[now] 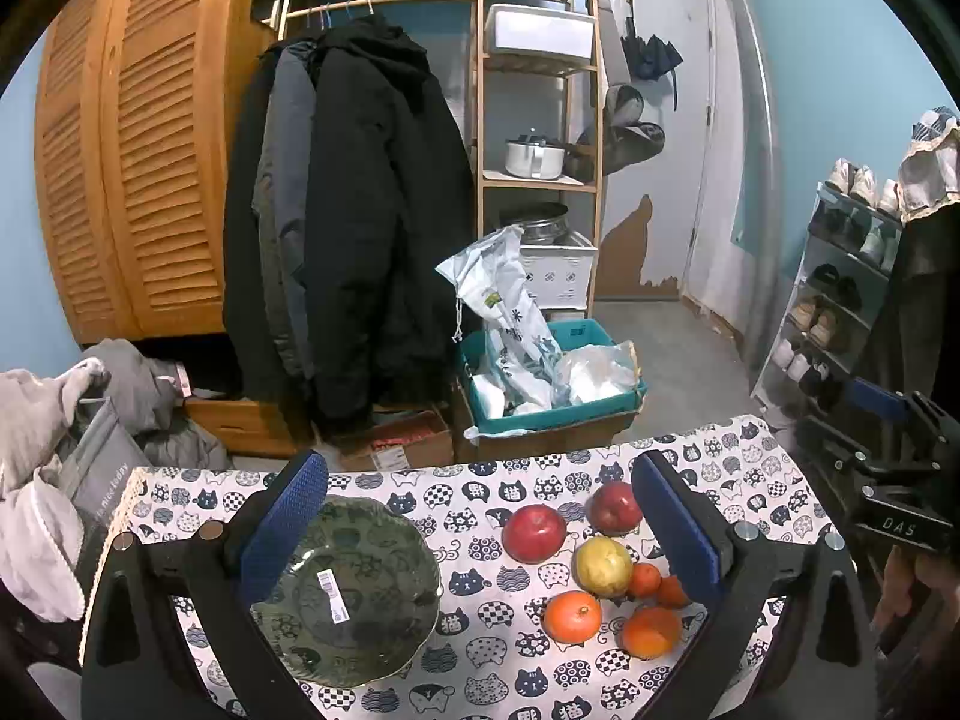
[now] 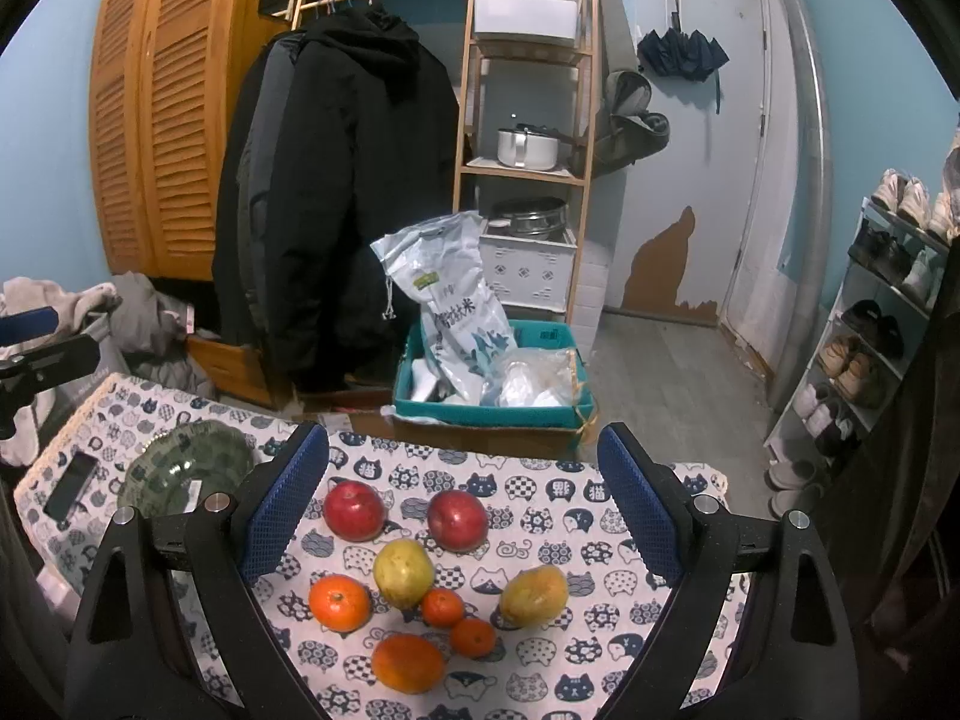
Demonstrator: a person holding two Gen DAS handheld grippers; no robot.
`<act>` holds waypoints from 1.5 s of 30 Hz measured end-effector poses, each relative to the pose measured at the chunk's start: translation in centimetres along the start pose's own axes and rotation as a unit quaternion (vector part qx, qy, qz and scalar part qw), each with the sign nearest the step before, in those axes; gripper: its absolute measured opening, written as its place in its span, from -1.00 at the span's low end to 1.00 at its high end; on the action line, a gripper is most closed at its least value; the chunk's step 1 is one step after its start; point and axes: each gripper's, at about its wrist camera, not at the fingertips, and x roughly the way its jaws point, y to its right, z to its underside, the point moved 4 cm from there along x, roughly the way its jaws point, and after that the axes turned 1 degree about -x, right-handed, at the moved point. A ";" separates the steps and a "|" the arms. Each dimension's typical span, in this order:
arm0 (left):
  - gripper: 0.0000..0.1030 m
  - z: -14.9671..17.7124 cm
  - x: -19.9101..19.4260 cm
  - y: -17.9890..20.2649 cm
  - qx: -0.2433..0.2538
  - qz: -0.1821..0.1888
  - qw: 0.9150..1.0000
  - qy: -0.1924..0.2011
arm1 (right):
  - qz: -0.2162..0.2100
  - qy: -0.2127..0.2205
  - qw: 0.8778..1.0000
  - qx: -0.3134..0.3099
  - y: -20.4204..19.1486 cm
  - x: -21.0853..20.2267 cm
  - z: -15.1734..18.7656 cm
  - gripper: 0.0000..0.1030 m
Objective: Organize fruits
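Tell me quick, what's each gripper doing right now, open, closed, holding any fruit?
Left gripper: open, holding nothing, above the green plate.
Right gripper: open, holding nothing, above the fruits.

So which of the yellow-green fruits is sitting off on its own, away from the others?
The yellow-green fruit on the right, nearest the right tool's right finger. It lies alone on the cat-print cloth, while the other yellow-green one sits packed among the oranges.

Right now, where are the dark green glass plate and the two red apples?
Dark green glass plate (image 1: pixel 384 540): left wrist view, bare centre.
Left red apple (image 2: pixel 354 510): right wrist view, middle.
Right red apple (image 2: pixel 457 520): right wrist view, middle.
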 end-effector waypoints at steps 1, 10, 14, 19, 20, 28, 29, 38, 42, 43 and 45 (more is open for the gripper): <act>0.99 -0.1 0.0 0.0 0.000 0.000 1.000 0.000 | 0.000 0.000 1.000 0.000 0.0 0.0 0.0 0.74; 0.99 -0.2 0.0 -0.1 -0.001 0.002 1.000 0.000 | 0.001 0.000 1.000 -0.001 0.0 0.0 0.0 0.74; 0.99 -0.3 0.0 -0.2 -0.002 0.002 1.000 -0.001 | 0.001 -0.001 1.000 -0.001 0.0 0.0 0.0 0.74; 0.99 -0.3 -0.1 -0.1 -0.002 0.003 1.000 -0.001 | 0.001 -0.001 1.000 -0.002 0.0 0.0 0.0 0.74; 0.99 -0.3 -0.1 -0.1 -0.002 0.002 1.000 -0.001 | 0.001 -0.001 1.000 -0.002 0.0 0.0 0.0 0.74; 0.99 -0.3 0.0 -0.2 -0.003 0.003 1.000 -0.001 | 0.001 -0.001 1.000 -0.002 0.1 -0.1 0.0 0.74; 0.99 -0.3 0.0 -0.2 -0.003 0.003 1.000 -0.001 | 0.001 -0.001 1.000 -0.002 0.1 -0.1 0.0 0.74; 0.99 -0.3 -0.1 -0.1 -0.003 0.004 1.000 -0.001 | 0.001 -0.001 1.000 -0.002 0.2 -0.1 0.0 0.74; 0.99 -0.4 0.0 -0.2 -0.004 0.004 1.000 -0.001 | 0.001 -0.001 1.000 -0.002 0.2 -0.1 0.0 0.74; 0.99 -0.4 0.0 -0.2 -0.003 0.003 1.000 -0.001 | 0.001 -0.001 1.000 -0.002 0.2 -0.1 0.0 0.74; 0.99 -0.4 0.0 -0.2 -0.004 0.004 1.000 -0.001 | 0.001 -0.001 1.000 -0.002 0.2 -0.1 0.0 0.74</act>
